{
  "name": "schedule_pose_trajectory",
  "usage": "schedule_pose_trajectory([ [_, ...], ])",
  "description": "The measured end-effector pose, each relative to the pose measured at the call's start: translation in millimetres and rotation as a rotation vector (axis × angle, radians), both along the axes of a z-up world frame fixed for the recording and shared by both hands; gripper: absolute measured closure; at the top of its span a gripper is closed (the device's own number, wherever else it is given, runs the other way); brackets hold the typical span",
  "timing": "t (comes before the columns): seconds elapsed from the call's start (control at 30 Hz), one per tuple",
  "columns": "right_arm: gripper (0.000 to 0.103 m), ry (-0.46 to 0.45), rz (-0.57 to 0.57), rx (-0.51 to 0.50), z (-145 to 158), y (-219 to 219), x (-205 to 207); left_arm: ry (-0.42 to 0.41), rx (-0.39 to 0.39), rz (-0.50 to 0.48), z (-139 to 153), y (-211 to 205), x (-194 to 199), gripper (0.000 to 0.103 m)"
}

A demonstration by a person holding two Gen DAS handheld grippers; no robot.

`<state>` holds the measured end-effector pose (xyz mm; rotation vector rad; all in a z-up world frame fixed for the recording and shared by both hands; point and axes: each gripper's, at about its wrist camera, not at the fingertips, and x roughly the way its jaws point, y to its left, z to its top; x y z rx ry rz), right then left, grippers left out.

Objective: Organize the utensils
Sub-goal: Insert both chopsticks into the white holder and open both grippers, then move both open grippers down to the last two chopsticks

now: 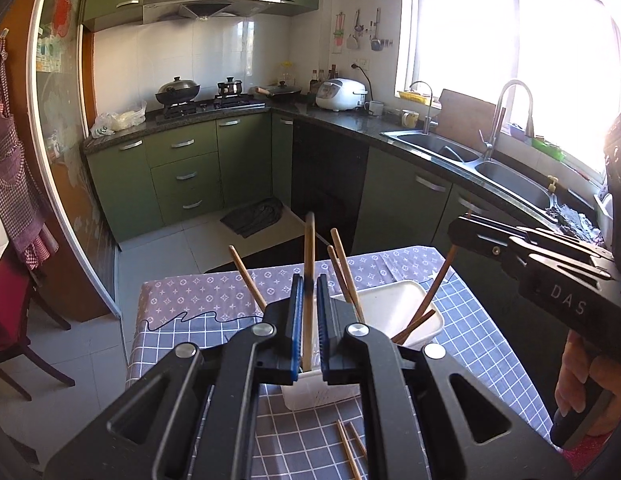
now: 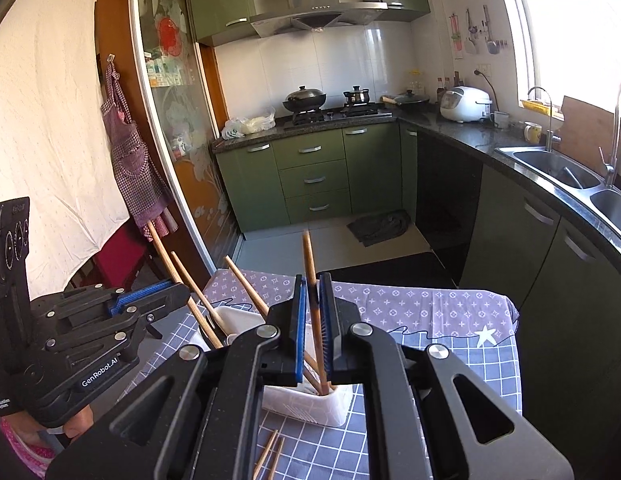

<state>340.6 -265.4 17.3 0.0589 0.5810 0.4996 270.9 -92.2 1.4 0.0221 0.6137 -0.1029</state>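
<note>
A white utensil holder (image 1: 310, 394) (image 2: 310, 404) stands on the checked tablecloth, with several wooden chopsticks leaning in it. My left gripper (image 1: 309, 280) is shut on an upright chopstick (image 1: 309, 248) whose lower end is down in the holder. My right gripper (image 2: 313, 280) is shut on another upright chopstick (image 2: 310, 264) that also reaches into the holder. The right gripper shows in the left wrist view (image 1: 462, 226), over a chopstick (image 1: 438, 280). The left gripper shows in the right wrist view (image 2: 166, 292). Two loose chopsticks (image 1: 350, 446) (image 2: 268, 456) lie on the cloth in front of the holder.
A white rectangular tray (image 1: 394, 300) sits behind the holder. The table's far edge (image 1: 270, 276) drops to the tiled kitchen floor. Green cabinets, a stove with pots (image 1: 178, 92) and a steel sink (image 1: 470, 160) lie beyond. A dark red chair (image 1: 14, 320) stands to the left.
</note>
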Motion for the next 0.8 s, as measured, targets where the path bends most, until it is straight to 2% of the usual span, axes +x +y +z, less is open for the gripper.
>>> schedule_pose_trajectory([
  [0.07,0.093,-0.012,-0.005,0.001,3.9,-1.9,-7.3,-0.001,0.002,0.003,0.9,2.1,-2.1,0.089],
  [0.13,0.09,-0.026,-0.005,0.002,10.5,-5.4,-15.9,-0.001,0.005,0.004,2.8,2.8,-5.4,0.078],
  [0.27,0.088,-0.067,0.002,0.022,23.7,-14.6,-47.7,-0.014,-0.001,0.004,11.1,5.1,-24.1,0.077],
  [0.33,0.081,-0.079,-0.004,0.019,23.5,-21.8,-67.2,-0.013,-0.005,0.001,15.1,6.3,-38.9,0.066],
  [0.4,0.078,-0.067,-0.007,0.019,16.1,-29.3,-85.7,0.005,0.002,-0.001,13.8,5.3,-55.0,0.061],
  [0.53,0.073,-0.002,-0.048,-0.018,-21.9,-44.5,-113.5,0.126,-0.016,-0.028,-14.3,1.0,-76.7,0.061],
  [0.63,0.07,0.068,-0.093,-0.081,-64.6,-53.4,-126.4,0.26,-0.057,-0.074,-50.7,-5.5,-81.4,0.061],
  [0.7,0.07,0.13,-0.112,-0.086,-91.7,-60.3,-129.2,0.335,-0.064,-0.087,-73.7,-12.7,-79.0,0.062],
  [0.77,0.07,0.188,-0.12,-0.073,-116.6,-67.8,-131.1,0.407,-0.062,-0.085,-95.8,-19.0,-72.2,0.066],
  [0.8,0.07,0.211,-0.126,-0.066,-126.3,-71.1,-131.9,0.447,-0.065,-0.088,-106.7,-21.8,-67.1,0.072],
])
